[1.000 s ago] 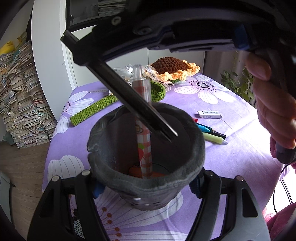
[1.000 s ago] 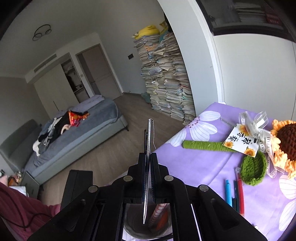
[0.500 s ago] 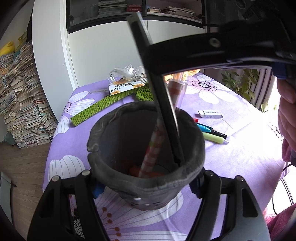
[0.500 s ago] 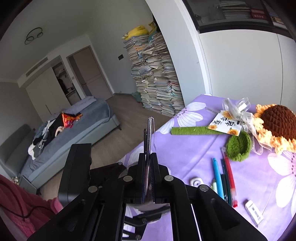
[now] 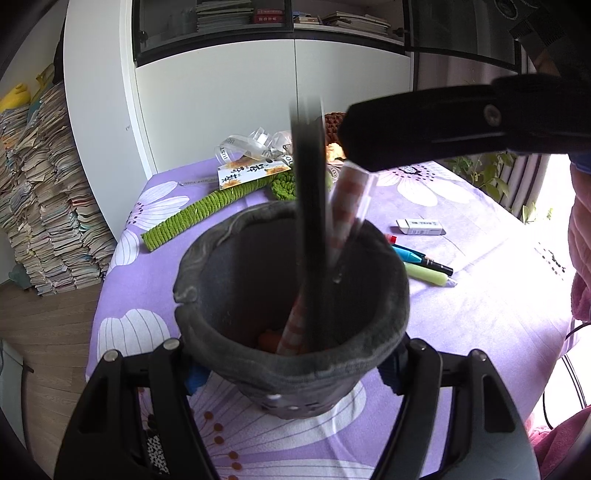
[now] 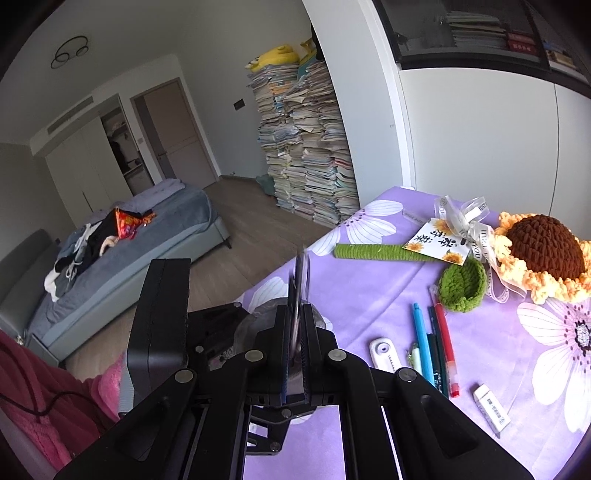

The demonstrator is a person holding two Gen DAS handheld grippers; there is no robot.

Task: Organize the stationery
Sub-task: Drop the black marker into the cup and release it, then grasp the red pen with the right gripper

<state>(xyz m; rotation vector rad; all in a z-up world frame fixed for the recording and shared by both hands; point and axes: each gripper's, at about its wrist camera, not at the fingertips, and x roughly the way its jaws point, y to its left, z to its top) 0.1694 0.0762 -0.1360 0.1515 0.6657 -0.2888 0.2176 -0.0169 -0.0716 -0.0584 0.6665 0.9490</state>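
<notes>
Purple tablecloth (image 5: 480, 306) underneath, your left gripper (image 5: 291, 373) is clamping the cup (image 5: 229, 343) while your right gripper (image 6: 294, 369), clenched on the ruler (image 5: 308, 221), is now standing it upright inside, nearly stowed.

- White cabinet doors (image 5: 229, 110) fill the wall at 12 o'clock in the left wrist view, with a dark glass-fronted shelf (image 5: 236, 18) of books above them.
- A tall stack of papers and books (image 6: 306, 147) stands on the wood floor (image 6: 243, 210) at 12 o'clock in the right wrist view, a yellow plush toy (image 6: 275, 55) on top.
- A grey bed (image 6: 122, 247) strewn with clothes lies at 9 o'clock.
- A brown door (image 6: 177, 129) and an open wardrobe (image 6: 122, 147) stand behind it.
- A ring ceiling lamp (image 6: 70, 51) sits at 10 o'clock.
- Daylight and green plants (image 5: 491, 170) show at 2 o'clock.
</notes>
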